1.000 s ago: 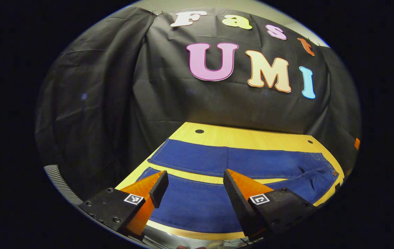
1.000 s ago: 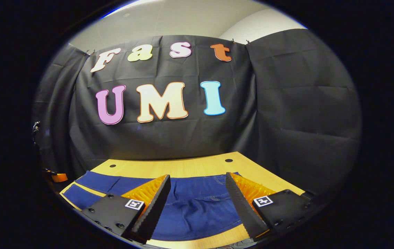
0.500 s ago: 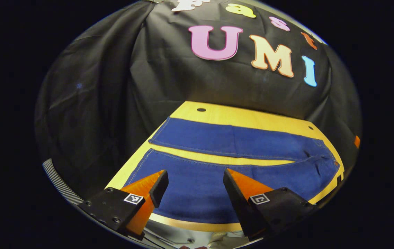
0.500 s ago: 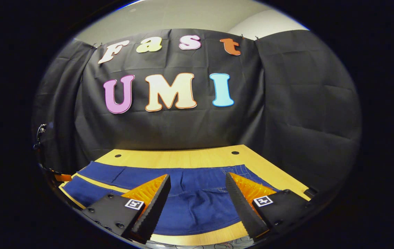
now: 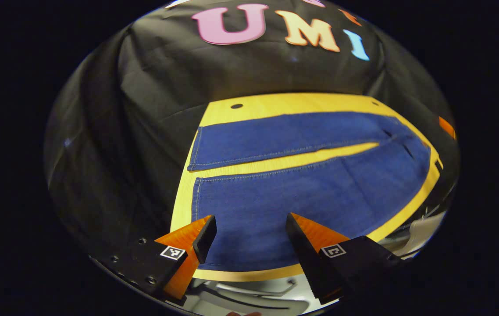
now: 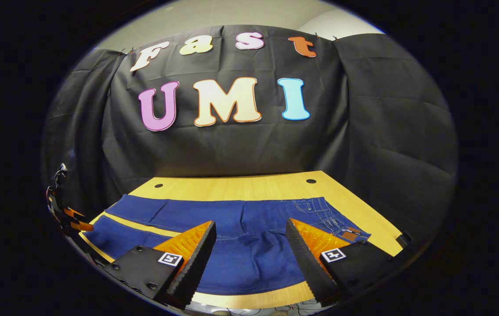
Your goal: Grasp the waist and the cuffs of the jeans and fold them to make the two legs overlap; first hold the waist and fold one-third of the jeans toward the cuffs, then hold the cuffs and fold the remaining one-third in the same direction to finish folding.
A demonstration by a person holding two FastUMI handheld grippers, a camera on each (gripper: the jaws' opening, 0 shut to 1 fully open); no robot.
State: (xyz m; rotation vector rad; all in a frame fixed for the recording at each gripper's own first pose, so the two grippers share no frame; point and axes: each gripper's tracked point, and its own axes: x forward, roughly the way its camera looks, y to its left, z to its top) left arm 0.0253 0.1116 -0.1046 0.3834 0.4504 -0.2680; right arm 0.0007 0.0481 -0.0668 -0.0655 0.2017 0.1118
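Jeans (image 5: 311,193) are laid flat on the wooden surface (image 5: 276,103), legs spread apart with a strip of surface seen between them. In the left gripper view, the cuffs (image 5: 194,175) are found toward 9 o'clock. In the right gripper view, the waist (image 6: 333,221) is seen toward 3 o'clock. Left gripper (image 5: 249,230) is held above the near leg, jaws wide, nothing gripped. Right gripper (image 6: 249,235) is held above the seat, jaws wide, nothing gripped.
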